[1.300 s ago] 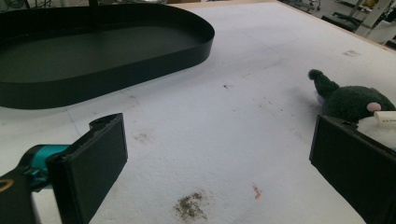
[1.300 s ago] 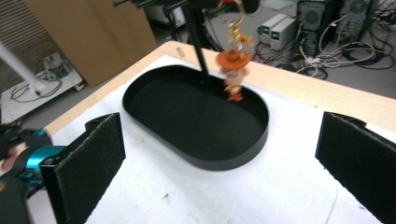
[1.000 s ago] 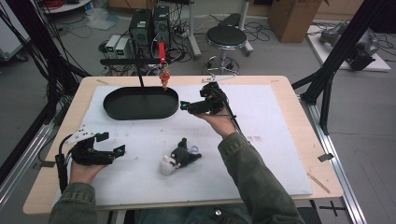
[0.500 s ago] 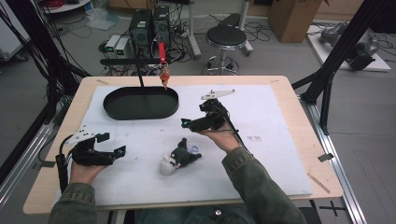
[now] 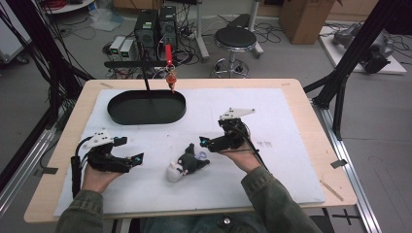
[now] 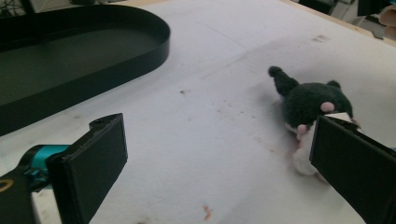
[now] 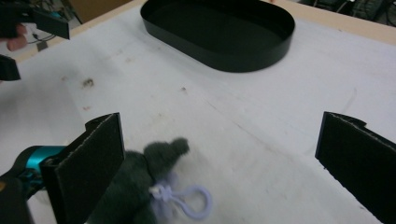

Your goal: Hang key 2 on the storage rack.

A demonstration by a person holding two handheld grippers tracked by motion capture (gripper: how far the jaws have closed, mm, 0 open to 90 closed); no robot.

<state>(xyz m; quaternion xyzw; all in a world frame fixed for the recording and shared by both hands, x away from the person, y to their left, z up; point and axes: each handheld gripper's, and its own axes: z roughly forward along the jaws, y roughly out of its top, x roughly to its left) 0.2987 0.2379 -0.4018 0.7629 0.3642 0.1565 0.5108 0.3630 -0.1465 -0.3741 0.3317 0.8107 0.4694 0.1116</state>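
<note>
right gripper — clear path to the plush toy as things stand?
Probably yes. The right gripper hovers open just beside the plush toy, which lies alone on the white mat; nothing stands between them. In the right gripper view the toy sits by one jaw, off-centre, so a small shift seems needed.

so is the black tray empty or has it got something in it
Empty: the black tray shows only its bare dark floor in both gripper views; the plush toy lies outside on the table.

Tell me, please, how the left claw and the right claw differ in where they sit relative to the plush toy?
The right claw hovers right at the plush toy, just past its dark end; the left claw sits farther off to the toy's side, nearer the table's front edge. The right claw lies closer to the black tray than the left. Both are open, point toward the toy and hold nothing.
</note>
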